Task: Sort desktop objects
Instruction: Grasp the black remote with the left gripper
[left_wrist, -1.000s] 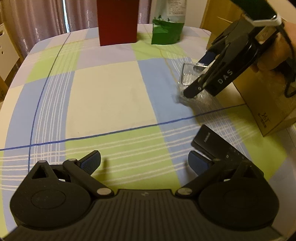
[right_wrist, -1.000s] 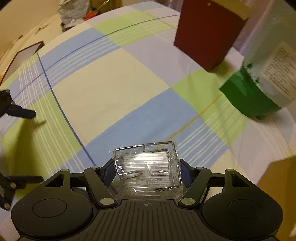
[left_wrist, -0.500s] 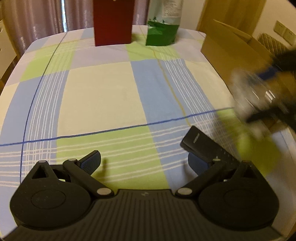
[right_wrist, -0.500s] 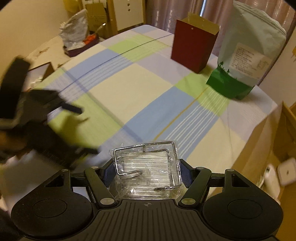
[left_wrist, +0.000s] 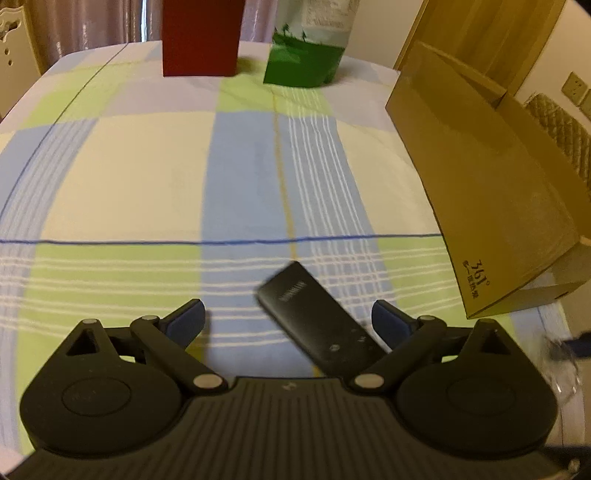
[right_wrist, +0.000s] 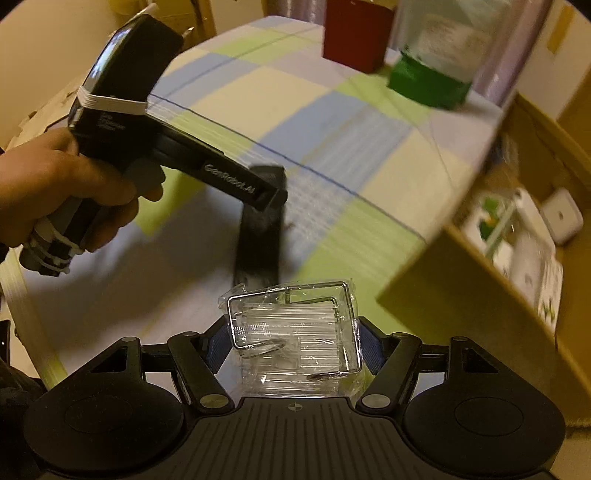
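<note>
A flat black device lies on the checked tablecloth, between the fingers of my open left gripper, nearer the right finger. I cannot tell whether it touches a finger. In the right wrist view the same black device is blurred, and the left gripper, held by a hand, hovers over it. My right gripper is shut on a clear plastic packet with a wire frame, held in the air near the table's corner. A blurred bit of that packet shows at the left wrist view's right edge.
An open cardboard box stands at the table's right side, with white items inside. At the far end stand a dark red box and a green and white bag. A white device lies on the floor beyond.
My left gripper has swung right, so the black device now lies between its fingers. My right gripper has carried the packet back and right, away from the table's middle.
</note>
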